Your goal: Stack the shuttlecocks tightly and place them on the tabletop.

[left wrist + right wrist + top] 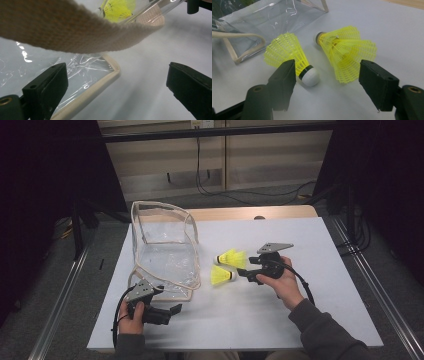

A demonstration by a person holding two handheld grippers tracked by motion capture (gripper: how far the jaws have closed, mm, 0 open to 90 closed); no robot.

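Observation:
Two yellow plastic shuttlecocks lie side by side on the white table. The nearer shuttlecock [221,275] [287,53] points its white cork at my right gripper [246,268] [327,75]. The farther shuttlecock [232,257] [347,52] points its cork away. My right gripper is open, its jaws wide apart just short of both and touching neither. A clear plastic bag [165,245] [274,20] with beige trim stands open to the left. My left gripper [172,314] [117,82] is open at the bag's near corner, under a beige trim strap [75,32].
The bag's flap [82,75] lies flat on the white table [300,310] beside my left jaw. A wooden strip [240,213] runs along the table's far edge. Metal rails [375,290] flank the table on both sides.

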